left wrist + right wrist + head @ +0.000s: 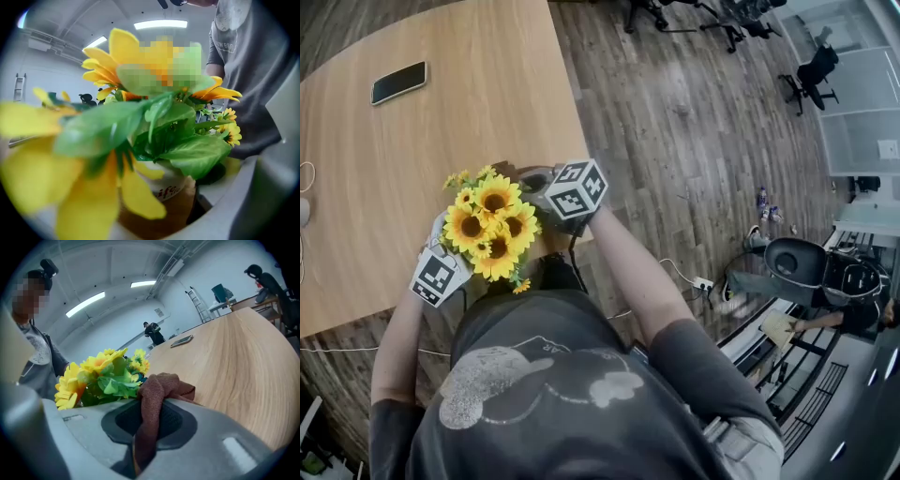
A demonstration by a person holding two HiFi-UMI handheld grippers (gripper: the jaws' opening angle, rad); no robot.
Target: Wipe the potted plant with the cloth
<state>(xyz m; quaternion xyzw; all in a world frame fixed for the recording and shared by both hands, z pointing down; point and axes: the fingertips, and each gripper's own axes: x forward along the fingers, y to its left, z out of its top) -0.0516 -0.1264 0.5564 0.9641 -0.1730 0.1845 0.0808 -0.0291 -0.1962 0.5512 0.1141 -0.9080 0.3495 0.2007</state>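
Note:
The potted plant (492, 225) is a bunch of artificial sunflowers with green leaves, standing at the near edge of the wooden table (441, 141). In the left gripper view its brown-and-white pot (164, 199) fills the space between the jaws, and petals hide the left jaw. My left gripper (448, 253) sits against the plant's lower left, shut on the pot. My right gripper (154, 416) is shut on a brown cloth (159, 387), bunched above the jaws just right of the flowers (105, 376). In the head view the right gripper (548, 192) is at the plant's upper right.
A black phone (398, 82) lies on the far left part of the table. A white cable (305, 178) runs along the left edge. The table's right edge (572, 84) drops to a wood floor. A seated person (811, 300) and office chairs (811, 75) are far right.

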